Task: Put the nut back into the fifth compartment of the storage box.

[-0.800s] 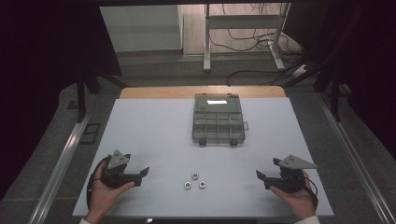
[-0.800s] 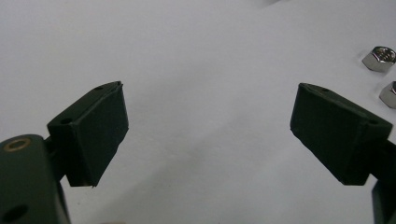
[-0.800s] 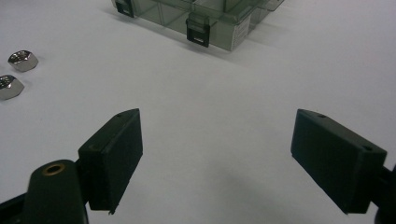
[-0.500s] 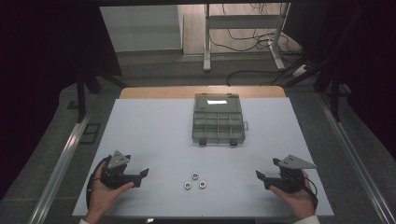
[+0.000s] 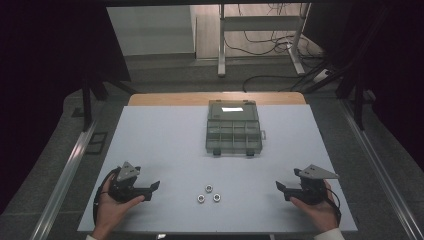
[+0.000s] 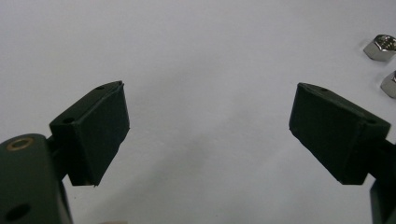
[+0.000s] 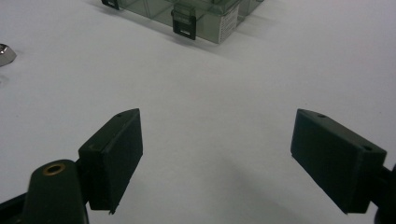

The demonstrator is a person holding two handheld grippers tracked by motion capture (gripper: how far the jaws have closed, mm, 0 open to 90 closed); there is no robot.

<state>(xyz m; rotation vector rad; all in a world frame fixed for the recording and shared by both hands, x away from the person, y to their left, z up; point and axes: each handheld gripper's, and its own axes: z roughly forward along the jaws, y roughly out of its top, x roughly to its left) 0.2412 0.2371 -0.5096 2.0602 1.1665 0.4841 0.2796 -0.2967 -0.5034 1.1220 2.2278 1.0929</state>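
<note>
Three metal hex nuts (image 5: 209,194) lie close together near the front middle of the white table (image 5: 165,145). My left gripper (image 5: 154,187) rests at the front left, held by a hand, jaws wide open and pointing right toward the nuts. In the left gripper view its gripper (image 6: 210,126) holds nothing, and two of the nuts (image 6: 380,47) show at the far right. My right gripper (image 5: 280,188) sits at the front right, open and pointing left. The right gripper view shows that gripper (image 7: 217,154) over bare table, one nut (image 7: 5,53) at the left edge.
A shut clear compartment box (image 5: 233,128) with black latches stands at the table's middle, toward the back; its front corner and a latch (image 7: 183,22) show in the right gripper view. A wooden strip (image 5: 215,98) lines the far edge. Cables lie on the floor behind.
</note>
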